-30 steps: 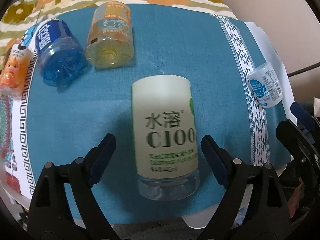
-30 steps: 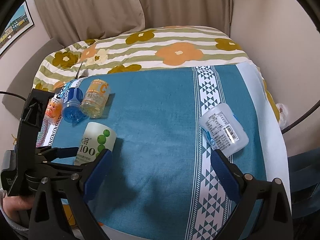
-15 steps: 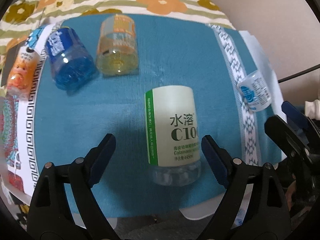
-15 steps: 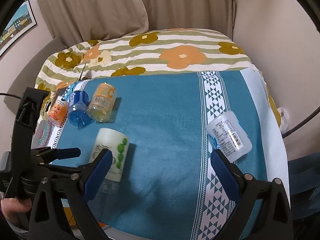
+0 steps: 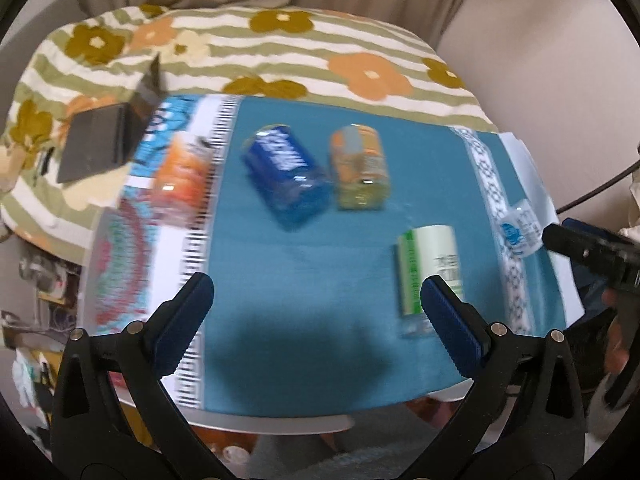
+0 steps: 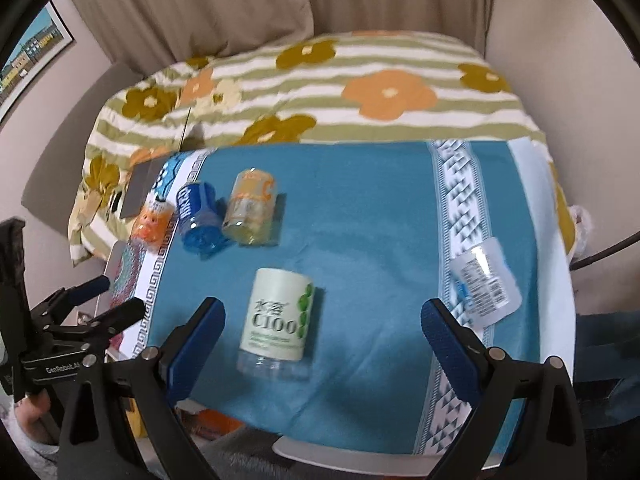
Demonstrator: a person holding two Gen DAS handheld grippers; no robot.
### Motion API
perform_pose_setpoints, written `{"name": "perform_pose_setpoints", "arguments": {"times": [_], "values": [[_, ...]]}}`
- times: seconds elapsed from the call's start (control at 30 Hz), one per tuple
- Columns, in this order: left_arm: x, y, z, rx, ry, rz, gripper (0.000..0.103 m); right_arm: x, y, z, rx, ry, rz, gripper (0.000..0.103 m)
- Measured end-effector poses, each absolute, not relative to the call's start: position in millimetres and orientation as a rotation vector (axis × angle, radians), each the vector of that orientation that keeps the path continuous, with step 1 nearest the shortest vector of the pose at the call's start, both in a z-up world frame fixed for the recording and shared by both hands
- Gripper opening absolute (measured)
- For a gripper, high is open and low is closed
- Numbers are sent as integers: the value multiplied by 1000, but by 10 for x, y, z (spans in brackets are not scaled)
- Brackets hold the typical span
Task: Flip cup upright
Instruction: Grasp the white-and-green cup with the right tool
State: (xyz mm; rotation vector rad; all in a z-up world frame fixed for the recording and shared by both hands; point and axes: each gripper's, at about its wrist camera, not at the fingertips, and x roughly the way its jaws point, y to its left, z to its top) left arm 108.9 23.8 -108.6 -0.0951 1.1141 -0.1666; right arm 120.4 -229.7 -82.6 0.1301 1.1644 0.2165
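Several cut bottle cups stand mouth down on the blue cloth (image 6: pixel 380 216). The pale green C100 cup (image 6: pixel 280 316) (image 5: pixel 430 268) stands near the front edge. A blue cup (image 6: pixel 200 216) (image 5: pixel 286 178), an orange-yellow cup (image 6: pixel 250 208) (image 5: pixel 360 172) and an orange cartoon cup (image 6: pixel 152 220) (image 5: pixel 182 178) stand at the left. A clear white-label cup (image 6: pixel 486 280) (image 5: pixel 518 230) sits on the right border. My left gripper (image 5: pixel 316 312) is open and empty, left of the C100 cup. My right gripper (image 6: pixel 324 332) is open and empty, in front of the C100 cup.
A flowered striped blanket (image 6: pixel 320 80) lies beyond the cloth. A dark flat device (image 5: pixel 96 144) rests on it at the left. The table's front edge (image 6: pixel 360 456) is close below the grippers. A wall and curtain stand behind.
My left gripper has pulled back and swung left, so the C100 cup now sits at its right finger. My right gripper has moved left toward the C100 cup. Both stay open.
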Motion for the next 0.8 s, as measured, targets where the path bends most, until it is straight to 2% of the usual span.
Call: {"name": "perform_pose_setpoints", "arguments": {"times": [0.2, 0.43, 0.57, 0.63, 0.7, 0.8], "values": [[1079, 654, -1273, -47, 1121, -132, 103, 1460, -1999, -1069, 134, 1307, 274, 98], [1122, 867, -1713, -86, 1200, -107, 103, 1864, -1903, -1667, 295, 1539, 312, 97], [1162, 885, -1926, -110, 1237, -100, 103, 2013, -1912, -1927, 363, 1646, 311, 87], [1188, 879, -1987, -117, 1249, -99, 103, 2042, -1889, -1995, 367, 1681, 312, 85], [1222, 872, -2032, -127, 1262, -100, 103, 2075, -1876, -2044, 367, 1703, 313, 79], [1264, 845, -2074, -137, 1273, -101, 103, 2119, -1869, -2106, 380, 1727, 318, 75]]}}
